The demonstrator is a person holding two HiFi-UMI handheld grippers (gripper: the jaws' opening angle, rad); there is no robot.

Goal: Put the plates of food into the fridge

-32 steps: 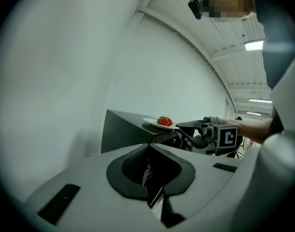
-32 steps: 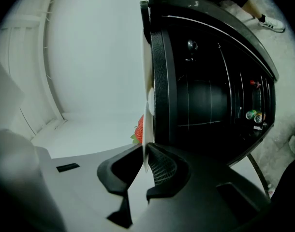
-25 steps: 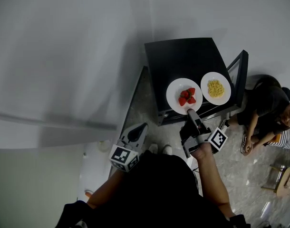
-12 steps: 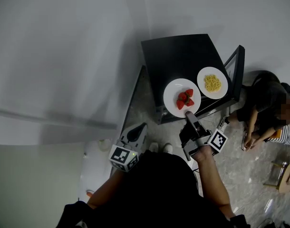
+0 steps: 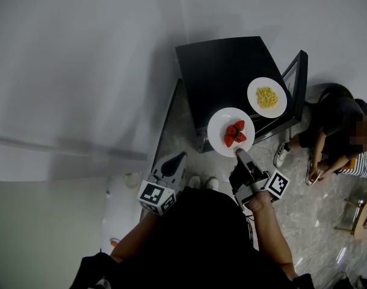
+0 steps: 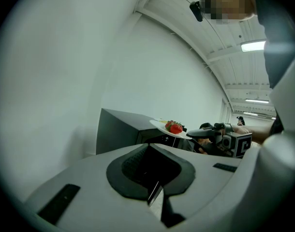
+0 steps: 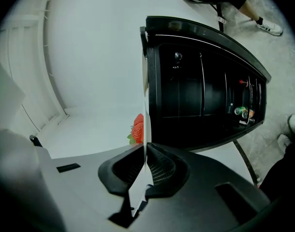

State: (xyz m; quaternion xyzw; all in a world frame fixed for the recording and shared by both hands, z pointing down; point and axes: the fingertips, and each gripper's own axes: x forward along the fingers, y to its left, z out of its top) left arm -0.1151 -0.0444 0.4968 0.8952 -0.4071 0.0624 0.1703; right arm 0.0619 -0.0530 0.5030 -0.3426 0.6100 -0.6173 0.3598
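Observation:
A white plate with red strawberries hangs past the front edge of the black fridge. My right gripper is shut on its near rim. In the right gripper view the plate shows edge-on between the pads, with a strawberry beside it. A second white plate with yellow food rests on the fridge top at the right. My left gripper hangs low to the left of the fridge, shut and holding nothing.
The fridge door stands open at the right, and the dark inside holds shelves and cans. A person sits on the floor right of the fridge. A wooden stool is further right. A white wall lies left.
The strawberry plate has come away from the yellow-food plate toward me, held at its rim by my right gripper. The left gripper has stayed where it was.

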